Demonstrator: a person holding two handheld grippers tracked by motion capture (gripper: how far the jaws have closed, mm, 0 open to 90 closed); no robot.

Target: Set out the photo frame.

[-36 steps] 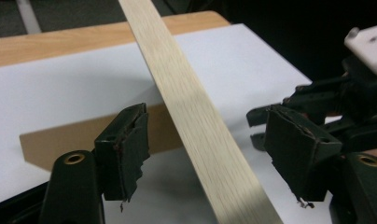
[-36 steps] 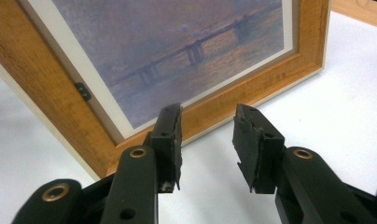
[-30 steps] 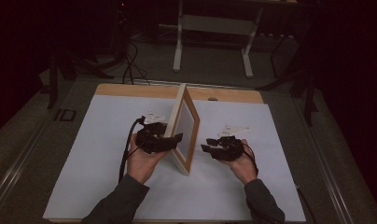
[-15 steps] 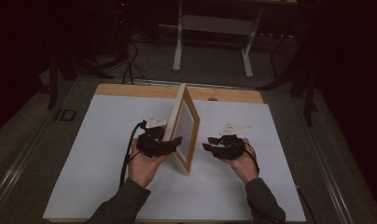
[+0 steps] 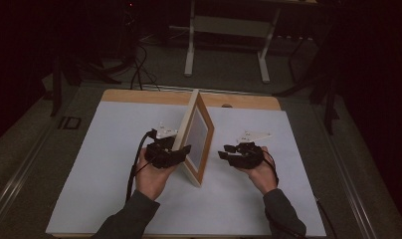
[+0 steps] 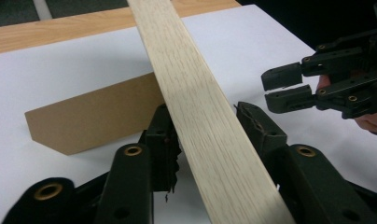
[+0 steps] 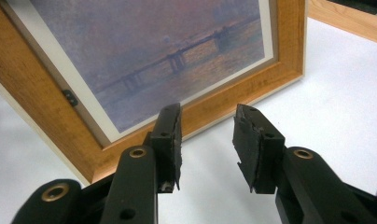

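A wooden picture frame (image 5: 196,134) stands upright on edge in the middle of the white table cover (image 5: 104,164), holding a bluish print of a bridge (image 7: 154,56). My left gripper (image 5: 181,152) reaches it from the left. Its jaws have just been closing, and the frame's pale edge (image 6: 200,107) now runs between them with the pads against both sides. The frame's brown back stand (image 6: 93,116) rests on the cover behind. To the right of the frame, my right gripper (image 5: 228,152) is open and points at the frame's front, with nothing between its fingers (image 7: 168,140).
The table's bare wooden strip (image 5: 139,97) runs along the far edge. Beyond it are a dark floor, cables and a white stand's legs (image 5: 191,55). White cover spreads out on both sides of the frame.
The left gripper's jaws have narrowed onto the frame's edge. Both hands and the frame have stayed where they were.
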